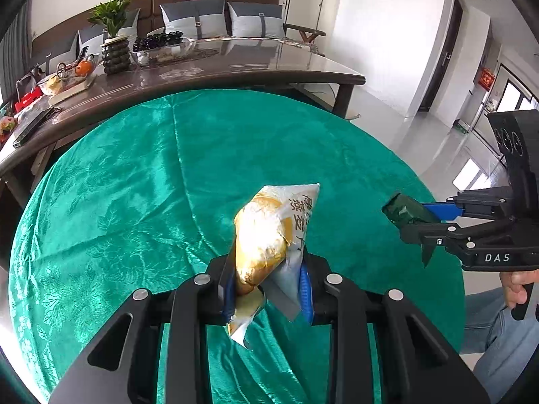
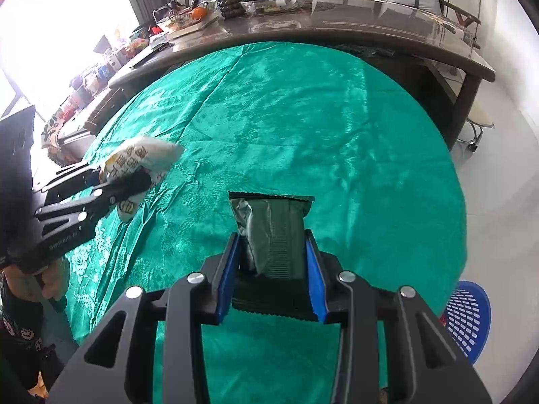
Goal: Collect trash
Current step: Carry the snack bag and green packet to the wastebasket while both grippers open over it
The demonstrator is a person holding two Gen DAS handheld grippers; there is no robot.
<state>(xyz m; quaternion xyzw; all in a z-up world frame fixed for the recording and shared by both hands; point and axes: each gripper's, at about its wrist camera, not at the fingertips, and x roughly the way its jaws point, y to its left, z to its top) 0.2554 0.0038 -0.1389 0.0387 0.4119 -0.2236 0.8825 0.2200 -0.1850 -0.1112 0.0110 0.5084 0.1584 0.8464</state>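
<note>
My left gripper (image 1: 267, 289) is shut on a yellow and white snack wrapper (image 1: 273, 235), held up above the round table with the green cloth (image 1: 134, 185). In the right wrist view the same wrapper (image 2: 145, 158) shows at the left, clamped in the left gripper (image 2: 134, 176). My right gripper (image 2: 273, 269) is shut on a dark green wrapper (image 2: 276, 229), its blue pads pressing both sides. In the left wrist view that dark green wrapper (image 1: 406, 212) sticks out of the right gripper (image 1: 417, 222) at the right edge of the table.
A long brown table (image 1: 235, 67) stands behind the green one, carrying a potted plant (image 1: 114, 47), fruit bowls and clutter. A sofa with grey cushions (image 1: 195, 17) is behind it. A blue perforated basket (image 2: 468, 320) sits on the floor at the right. A hand (image 1: 515, 286) holds the right gripper's handle.
</note>
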